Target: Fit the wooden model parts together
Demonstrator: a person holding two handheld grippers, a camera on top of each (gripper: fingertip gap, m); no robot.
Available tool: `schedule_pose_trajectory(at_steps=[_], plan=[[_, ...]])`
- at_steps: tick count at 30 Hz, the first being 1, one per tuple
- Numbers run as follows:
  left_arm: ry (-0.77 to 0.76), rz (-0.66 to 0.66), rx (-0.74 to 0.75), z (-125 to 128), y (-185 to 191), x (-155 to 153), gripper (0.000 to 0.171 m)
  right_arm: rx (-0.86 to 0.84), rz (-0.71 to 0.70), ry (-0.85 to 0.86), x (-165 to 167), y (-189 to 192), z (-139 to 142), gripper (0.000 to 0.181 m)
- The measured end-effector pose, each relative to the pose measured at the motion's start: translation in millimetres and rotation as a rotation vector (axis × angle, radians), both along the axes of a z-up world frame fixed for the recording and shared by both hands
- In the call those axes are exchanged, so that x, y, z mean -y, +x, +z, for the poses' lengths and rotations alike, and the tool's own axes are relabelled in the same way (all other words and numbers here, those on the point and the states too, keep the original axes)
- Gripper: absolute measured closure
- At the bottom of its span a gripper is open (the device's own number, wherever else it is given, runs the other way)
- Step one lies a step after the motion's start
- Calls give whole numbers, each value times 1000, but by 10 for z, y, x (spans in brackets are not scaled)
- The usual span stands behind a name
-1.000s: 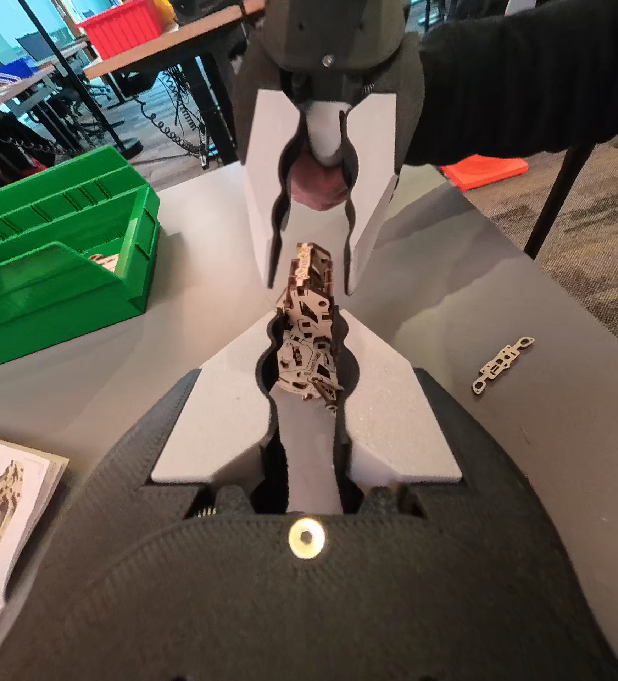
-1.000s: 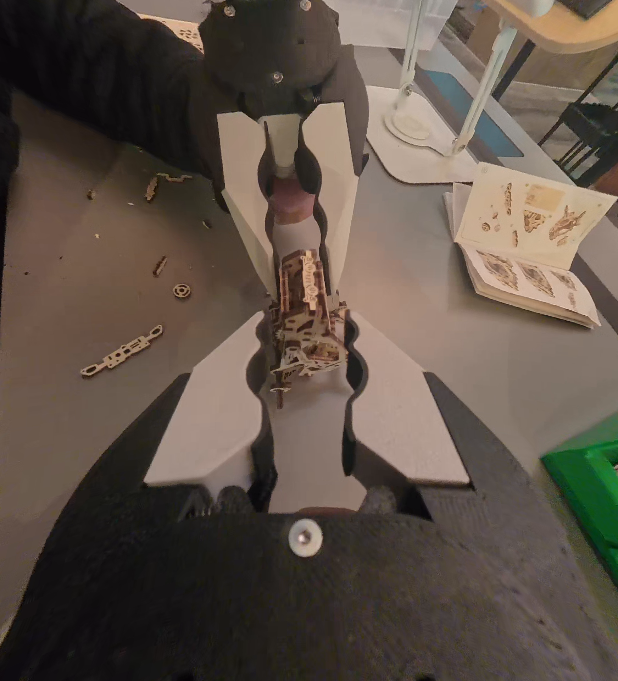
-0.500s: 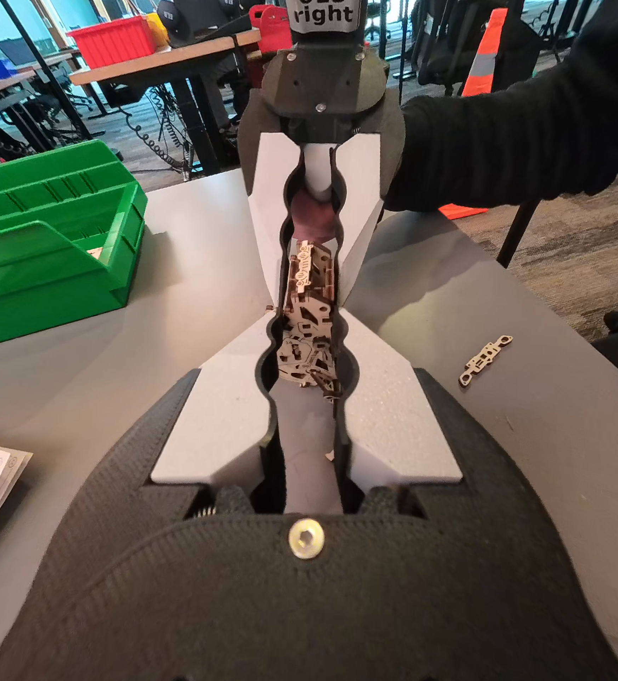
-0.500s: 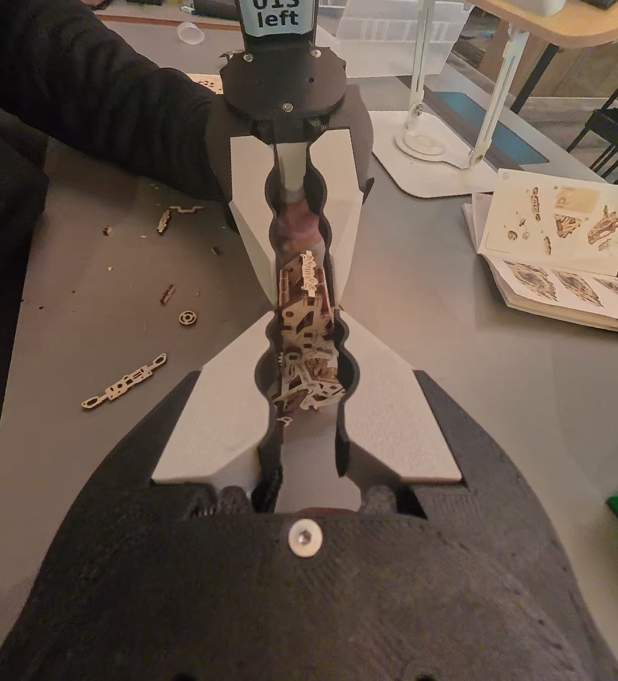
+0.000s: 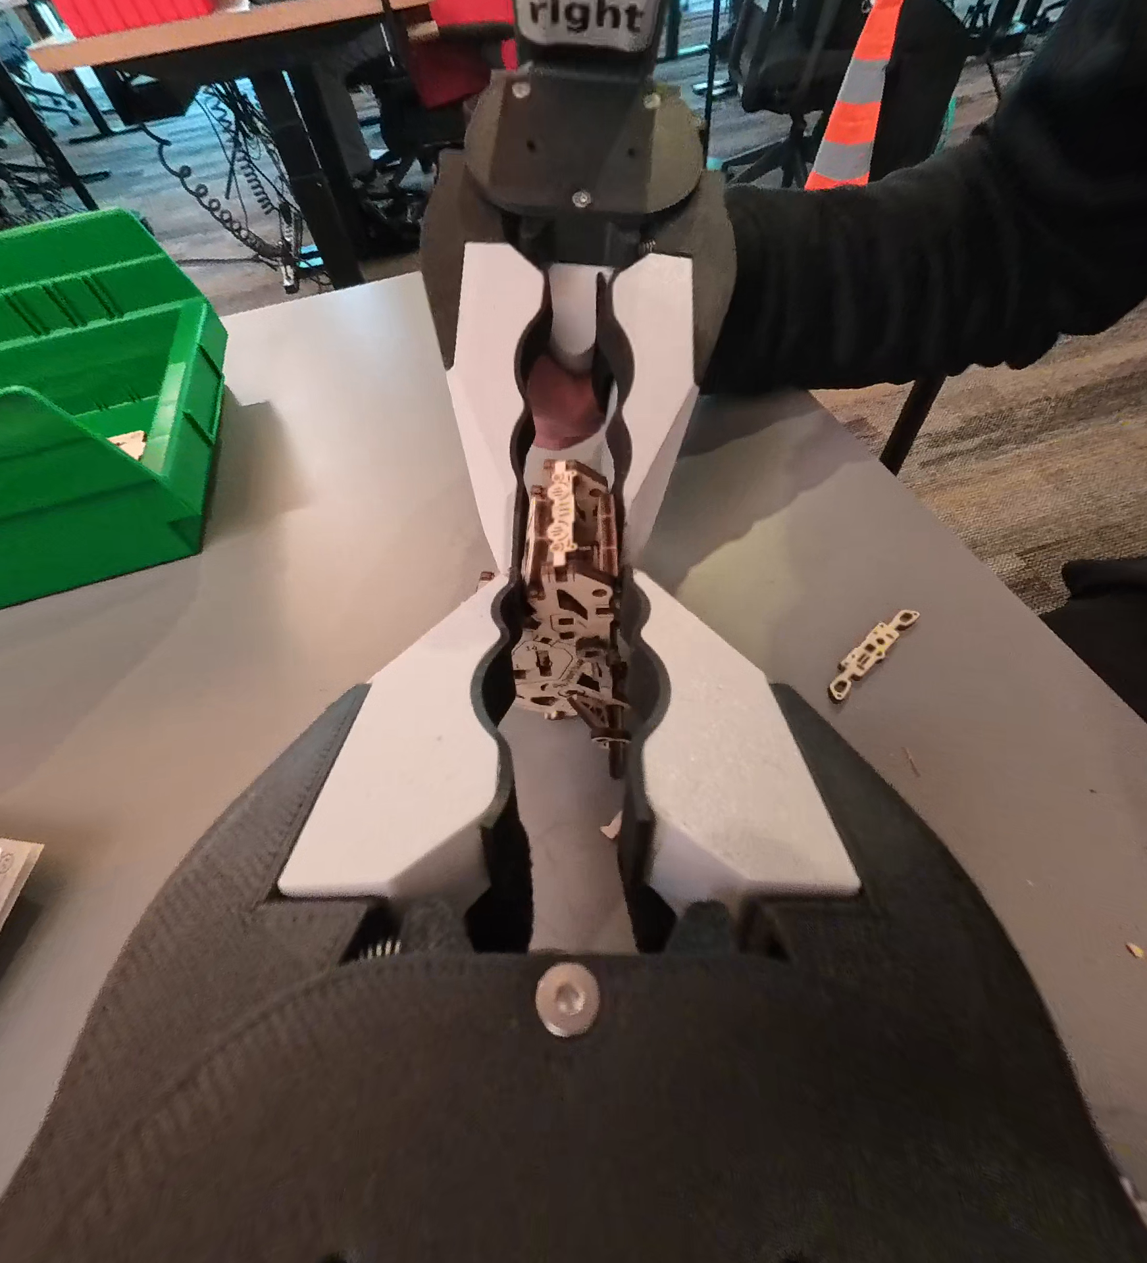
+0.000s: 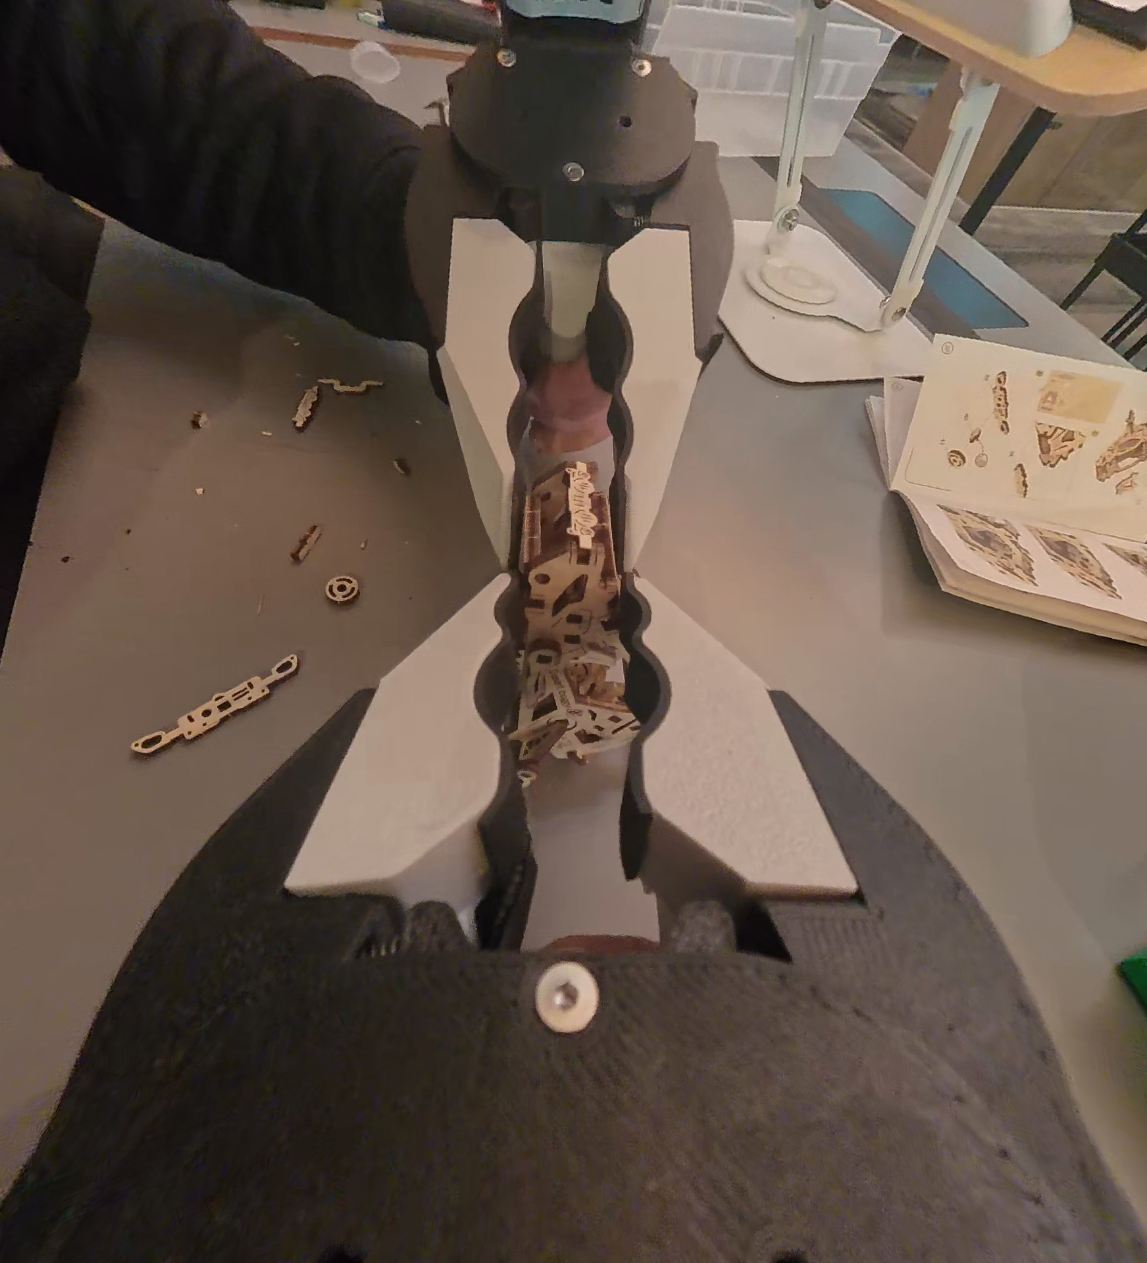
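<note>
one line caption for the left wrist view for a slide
Both tongs, left and right, grip the pale laser-cut wooden model assembly tip to tip above the grey table.

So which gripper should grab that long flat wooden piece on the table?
Probably the right gripper: the wooden strip lies just beside its fingers. It's close, though. Both it and the left gripper are shut on the wooden model, so one must let go first.
</note>
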State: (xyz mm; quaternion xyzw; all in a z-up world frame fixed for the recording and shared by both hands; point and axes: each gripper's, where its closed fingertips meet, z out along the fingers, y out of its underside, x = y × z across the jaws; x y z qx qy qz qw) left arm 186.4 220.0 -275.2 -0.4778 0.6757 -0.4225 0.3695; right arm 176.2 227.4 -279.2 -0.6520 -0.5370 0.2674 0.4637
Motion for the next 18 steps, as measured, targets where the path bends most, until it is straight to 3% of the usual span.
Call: schedule_pose_trajectory(at_steps=[6,15,18], plan=[[-3,7,-15,3,4,-20,149,31,9,23,-11,4,-3,158],[-48,15,10,14,-29,-52,148,-73,-23,-39,-75,0,44,149],[-77,21,16,20,-27,-70,148,-74,-10,-53,-62,-4,23,156]])
